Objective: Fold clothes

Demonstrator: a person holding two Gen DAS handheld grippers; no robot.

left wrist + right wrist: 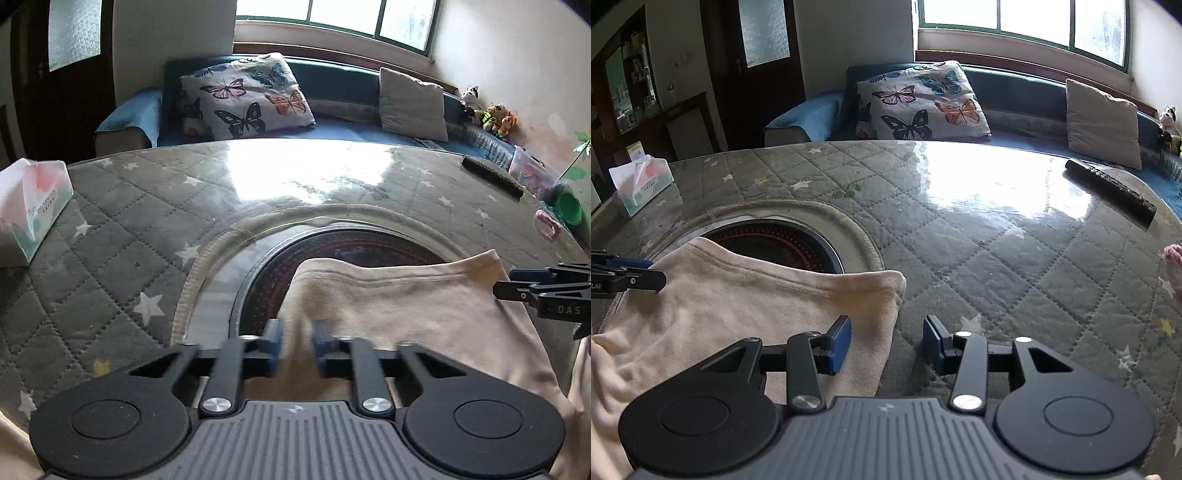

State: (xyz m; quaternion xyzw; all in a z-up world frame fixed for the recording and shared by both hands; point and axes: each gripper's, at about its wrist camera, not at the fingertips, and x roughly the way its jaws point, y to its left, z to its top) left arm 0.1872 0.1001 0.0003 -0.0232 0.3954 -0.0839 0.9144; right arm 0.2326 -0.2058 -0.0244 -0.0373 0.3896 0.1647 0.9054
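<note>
cream garment (746,314) lies flat on the quilted surface (997,258), its far hem over the round burner inset (783,243). left hand-held gripper (297,347) drawn nearly together, a ridge of the cloth's near-left part between its pads; looks pinched. right hand-held gripper (886,343) apart, straddling the garment's right edge, gripping nothing. judgement: early stage, no finished fold visible; the folding is mostly left to do.

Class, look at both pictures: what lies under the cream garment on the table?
Under the garment you can see part of a dark round inset in the quilted table cover, ringed by a pale border. The rest of the inset is covered by the cloth, so it cannot be seen.
</note>
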